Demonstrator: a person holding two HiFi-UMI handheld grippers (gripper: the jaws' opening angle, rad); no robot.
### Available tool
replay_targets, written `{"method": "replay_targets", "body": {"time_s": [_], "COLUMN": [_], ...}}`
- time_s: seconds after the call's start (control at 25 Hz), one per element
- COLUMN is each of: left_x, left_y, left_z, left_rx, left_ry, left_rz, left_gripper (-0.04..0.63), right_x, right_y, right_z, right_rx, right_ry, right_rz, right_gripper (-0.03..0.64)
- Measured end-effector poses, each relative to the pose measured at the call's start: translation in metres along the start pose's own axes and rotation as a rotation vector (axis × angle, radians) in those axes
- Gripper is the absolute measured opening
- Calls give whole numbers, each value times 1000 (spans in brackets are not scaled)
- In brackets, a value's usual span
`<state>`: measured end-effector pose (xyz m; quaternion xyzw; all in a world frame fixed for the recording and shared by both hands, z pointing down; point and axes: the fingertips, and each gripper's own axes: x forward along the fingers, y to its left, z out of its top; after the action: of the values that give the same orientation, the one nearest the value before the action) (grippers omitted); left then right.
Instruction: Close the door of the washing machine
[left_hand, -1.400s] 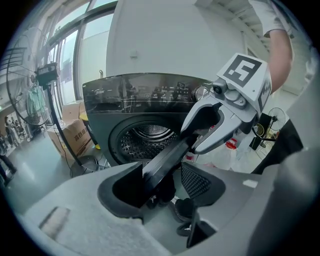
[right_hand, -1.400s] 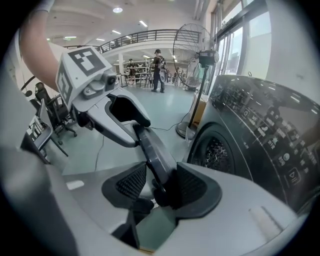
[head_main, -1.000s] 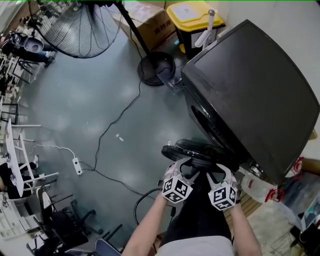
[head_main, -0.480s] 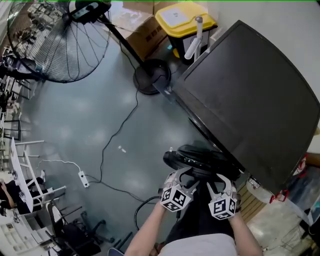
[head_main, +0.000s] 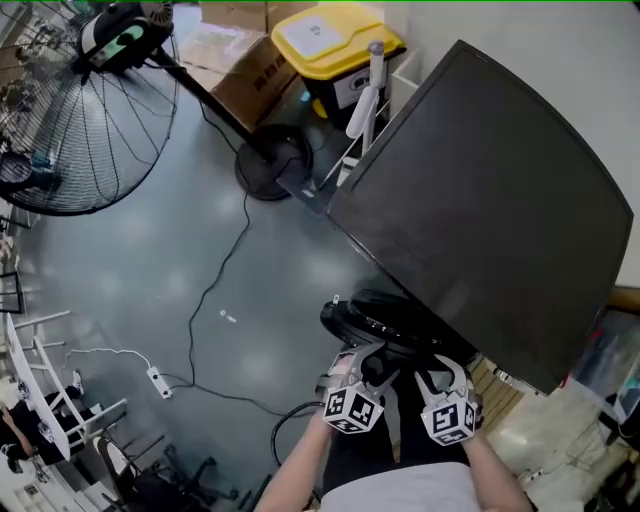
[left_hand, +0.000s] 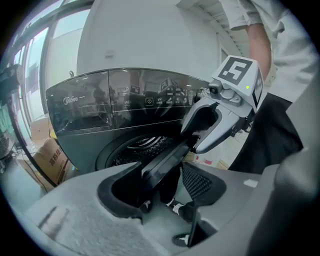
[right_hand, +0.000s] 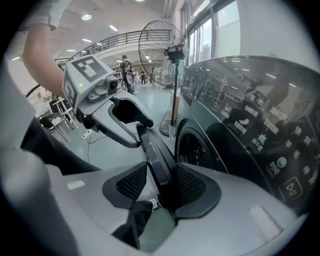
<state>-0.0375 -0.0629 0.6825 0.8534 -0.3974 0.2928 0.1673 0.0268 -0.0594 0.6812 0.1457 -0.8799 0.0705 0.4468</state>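
**Both grippers on the open washer door**

Nearest the person, the left gripper (left_hand: 161, 176) and the right gripper (right_hand: 162, 181) sit side by side at the outer rim of the round black door (head_main: 385, 318). Each is clenched on that rim, which runs up between its ribbed pads. The left gripper view shows the door's edge slanting up from its jaws towards the other gripper, and the right gripper view shows the same from the far side.

The door stands swung out from the front of the dark grey front-loading washing machine (head_main: 480, 210). It is not shut: the perforated steel drum (left_hand: 142, 146) shows in the round opening behind it.

Beyond, on the grey-blue floor (head_main: 140, 250), a thin black cable (head_main: 215, 280) trails to a white power strip (head_main: 157, 381). Farther off stand a large black pedestal fan (head_main: 70, 110), a brown cardboard box (head_main: 250, 80) and a yellow-lidded black bin (head_main: 325, 35) beside the machine.
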Motion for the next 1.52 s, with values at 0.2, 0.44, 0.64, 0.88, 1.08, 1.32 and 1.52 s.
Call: {"method": "replay_targets", "body": {"time_s": [0.2, 0.44, 0.64, 0.88, 1.08, 1.32, 1.52], "left_x": [8, 3, 0, -15, -12, -9, -3], "left_y": [6, 18, 22, 49, 66, 79, 81], "left_z": [9, 11, 12, 6, -8, -1, 0], "left_rx": [37, 73, 95, -66, -191, -268, -318], "left_ry": [-40, -104, -68, -163, -164, -180, -174], "left_rz": [-45, -97, -96, 29, 92, 142, 155], "left_gripper": [250, 241, 228, 151, 64, 64, 66], "right_x": [2, 9, 10, 6, 7, 1, -16], "right_y": [-12, -13, -15, -27, -34, -41, -35], "right_z": [2, 14, 11, 17, 16, 15, 14], "right_rx": [36, 105, 146, 165, 232, 402, 693], "right_ry": [14, -1, -12, -35, -41, -68, -186], "right_rz": [-76, -163, -203, -264, -401, -619, -658], "right_gripper": [187, 198, 204, 206, 210, 230, 191]}}
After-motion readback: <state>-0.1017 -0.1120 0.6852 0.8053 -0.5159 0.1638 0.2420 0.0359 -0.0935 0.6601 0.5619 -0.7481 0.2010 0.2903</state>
